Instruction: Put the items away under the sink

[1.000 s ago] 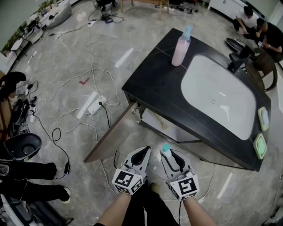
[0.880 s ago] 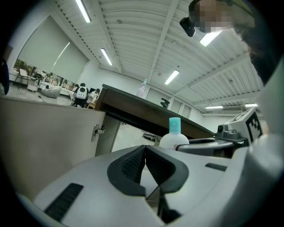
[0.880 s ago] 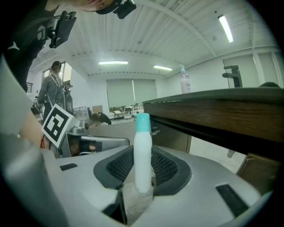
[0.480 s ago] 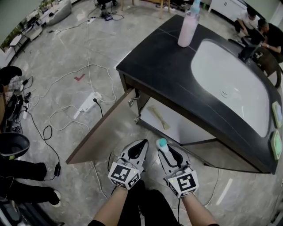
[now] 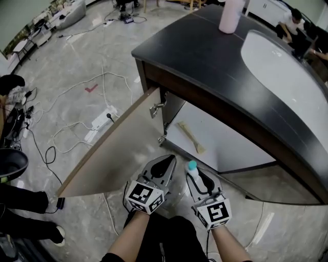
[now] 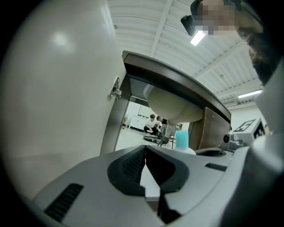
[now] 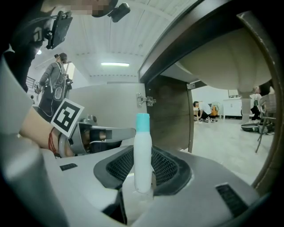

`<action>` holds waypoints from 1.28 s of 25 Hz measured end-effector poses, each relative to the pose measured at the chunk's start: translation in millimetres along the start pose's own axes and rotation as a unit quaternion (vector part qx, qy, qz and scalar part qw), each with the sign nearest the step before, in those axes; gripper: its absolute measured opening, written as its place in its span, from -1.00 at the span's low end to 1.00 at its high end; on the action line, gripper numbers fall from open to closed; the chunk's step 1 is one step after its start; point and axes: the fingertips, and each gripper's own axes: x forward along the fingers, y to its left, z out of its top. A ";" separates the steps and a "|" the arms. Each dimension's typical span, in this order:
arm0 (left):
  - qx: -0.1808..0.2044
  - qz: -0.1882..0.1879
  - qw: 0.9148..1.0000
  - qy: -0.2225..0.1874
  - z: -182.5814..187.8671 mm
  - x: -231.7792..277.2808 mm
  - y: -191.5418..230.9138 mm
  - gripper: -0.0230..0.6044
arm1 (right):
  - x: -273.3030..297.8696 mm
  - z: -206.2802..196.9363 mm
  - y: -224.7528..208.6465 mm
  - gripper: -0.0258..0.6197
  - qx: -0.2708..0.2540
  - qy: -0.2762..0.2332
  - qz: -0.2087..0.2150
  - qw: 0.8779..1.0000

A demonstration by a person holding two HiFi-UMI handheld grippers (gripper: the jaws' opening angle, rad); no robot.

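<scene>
Nearest, the left gripper (image 5: 165,165) has its jaws pressed together on nothing. The right gripper (image 5: 198,178) pinches a white teal-capped bottle (image 5: 193,174), not yet stowed. The open cabinet door (image 5: 115,148) crowds ten o'clock. At one o'clock the cabinet floor (image 5: 220,146) looks roomy below the countertop edge (image 5: 205,97). A pink bottle (image 5: 230,15) waits on top.

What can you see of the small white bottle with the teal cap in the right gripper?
The bottle is slim, round and white, like smooth plastic, its teal cap on; no label shows. It stands about upright between the jaws of the right gripper, whose dark ribbed pads press on its lower body, cap and upper body above them. Nothing else touches it. It is off the floor, just before the open cabinet under the sink.
</scene>
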 end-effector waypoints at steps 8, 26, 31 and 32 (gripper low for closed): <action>0.012 -0.005 1.000 -0.009 -34.5 28.2 18.0 -0.90 | 22.2 -49.4 -19.0 -0.53 -0.004 -0.024 -0.015 1.000; 0.007 -0.050 0.998 -0.038 -27.4 58.1 9.4 -0.90 | 38.5 -120.3 -42.9 -0.53 -0.016 -0.073 -0.037 0.997; 0.055 -0.037 0.998 -0.019 -37.0 68.0 10.6 -0.90 | 51.3 -128.1 -49.5 -0.53 -0.010 -0.076 -0.050 0.996; 0.056 -0.036 0.998 -0.018 -38.5 68.2 11.7 -0.90 | 54.2 -128.5 -50.8 -0.53 -0.008 -0.076 -0.052 0.996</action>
